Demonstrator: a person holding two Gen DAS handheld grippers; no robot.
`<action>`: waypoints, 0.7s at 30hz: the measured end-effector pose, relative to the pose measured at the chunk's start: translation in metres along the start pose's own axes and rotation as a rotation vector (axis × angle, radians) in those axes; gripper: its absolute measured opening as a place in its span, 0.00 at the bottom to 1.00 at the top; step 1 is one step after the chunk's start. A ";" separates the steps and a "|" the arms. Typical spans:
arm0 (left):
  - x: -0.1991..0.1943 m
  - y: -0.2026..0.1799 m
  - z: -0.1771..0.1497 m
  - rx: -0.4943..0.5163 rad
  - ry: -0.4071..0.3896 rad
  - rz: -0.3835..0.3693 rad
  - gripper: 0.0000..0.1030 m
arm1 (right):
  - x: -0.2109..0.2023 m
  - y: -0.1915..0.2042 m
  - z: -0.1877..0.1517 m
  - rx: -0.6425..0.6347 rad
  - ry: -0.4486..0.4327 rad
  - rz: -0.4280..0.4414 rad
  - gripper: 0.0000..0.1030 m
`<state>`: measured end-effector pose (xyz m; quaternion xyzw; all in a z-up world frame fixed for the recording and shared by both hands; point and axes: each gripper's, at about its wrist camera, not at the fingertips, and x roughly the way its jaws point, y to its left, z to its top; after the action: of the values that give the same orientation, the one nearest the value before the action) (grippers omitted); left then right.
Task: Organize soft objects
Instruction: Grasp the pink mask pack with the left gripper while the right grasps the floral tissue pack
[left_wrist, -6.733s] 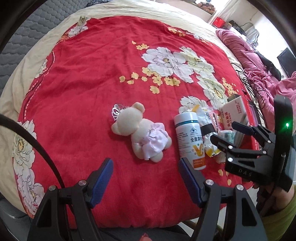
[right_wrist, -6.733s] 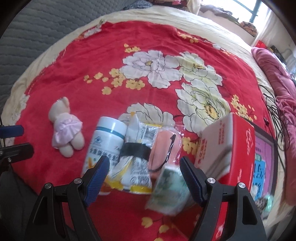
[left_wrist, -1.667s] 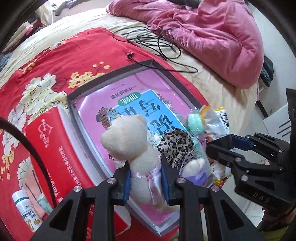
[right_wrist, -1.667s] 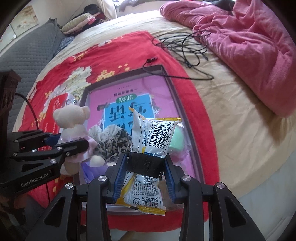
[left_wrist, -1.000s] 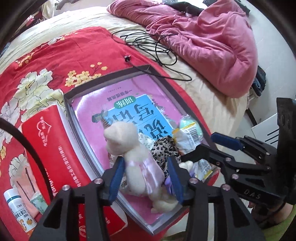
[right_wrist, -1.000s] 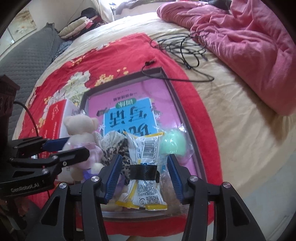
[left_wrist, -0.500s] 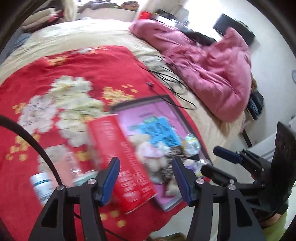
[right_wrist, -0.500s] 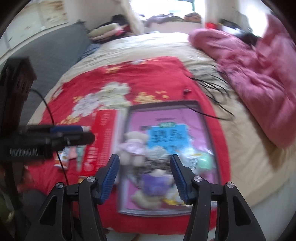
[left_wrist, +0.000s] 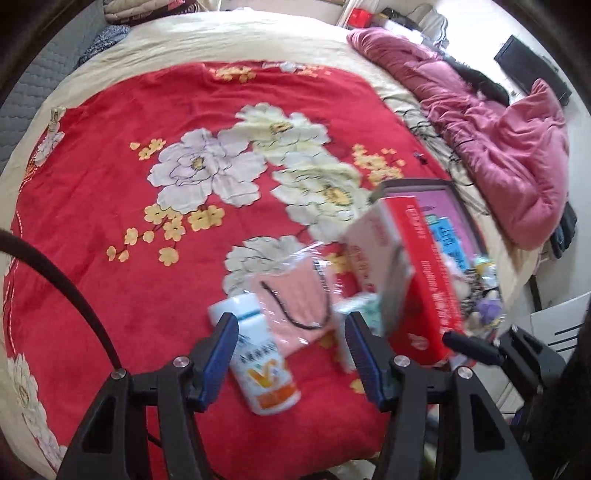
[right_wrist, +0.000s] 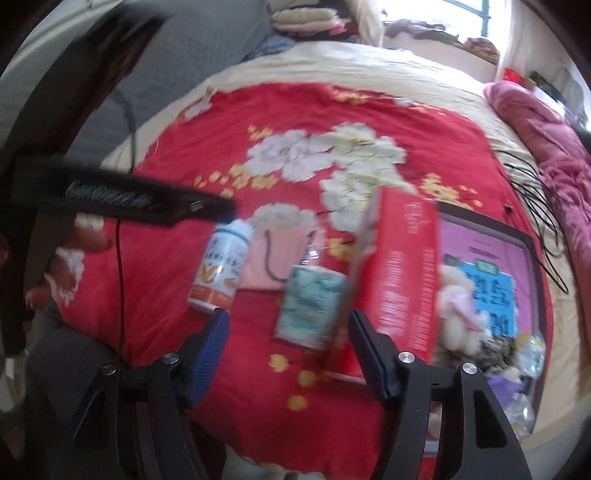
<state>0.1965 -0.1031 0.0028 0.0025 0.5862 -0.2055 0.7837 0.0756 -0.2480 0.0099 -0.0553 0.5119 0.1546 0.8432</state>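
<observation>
Both grippers are open and empty above the red floral blanket (left_wrist: 110, 177). My left gripper (left_wrist: 290, 354) hovers over a white bottle (left_wrist: 264, 363) and a pink packet in clear wrap (left_wrist: 295, 295). My right gripper (right_wrist: 288, 350) hovers near a pale green tissue pack (right_wrist: 310, 306), beside the bottle (right_wrist: 221, 266) and the pink packet (right_wrist: 277, 258). The tray with the pink book (right_wrist: 484, 240) at the right holds the cream teddy bear (right_wrist: 456, 306), a leopard-print item (right_wrist: 498, 349) and a purple plush (right_wrist: 506, 387). The views are blurred.
A red box (right_wrist: 399, 273) stands between the loose items and the tray; it also shows in the left wrist view (left_wrist: 410, 273). Black cables (right_wrist: 532, 184) and a pink quilt (left_wrist: 498, 140) lie at the right. The bed edge is close below.
Both grippers let go of the bear and the snack bag over the tray, then swung left, back over the bottle, pink packet and tissue pack. The jaws stand wide.
</observation>
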 end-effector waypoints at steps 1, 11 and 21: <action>0.010 0.005 0.005 0.005 0.025 0.001 0.58 | 0.009 0.006 0.002 -0.003 0.011 -0.013 0.66; 0.083 0.005 0.037 0.109 0.148 -0.103 0.58 | 0.081 0.032 -0.002 0.029 0.093 -0.266 0.67; 0.130 0.006 0.042 0.198 0.232 -0.190 0.60 | 0.122 0.049 -0.014 -0.045 0.072 -0.534 0.66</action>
<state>0.2665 -0.1498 -0.1054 0.0479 0.6471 -0.3338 0.6838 0.1004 -0.1801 -0.1007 -0.2124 0.5052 -0.0639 0.8340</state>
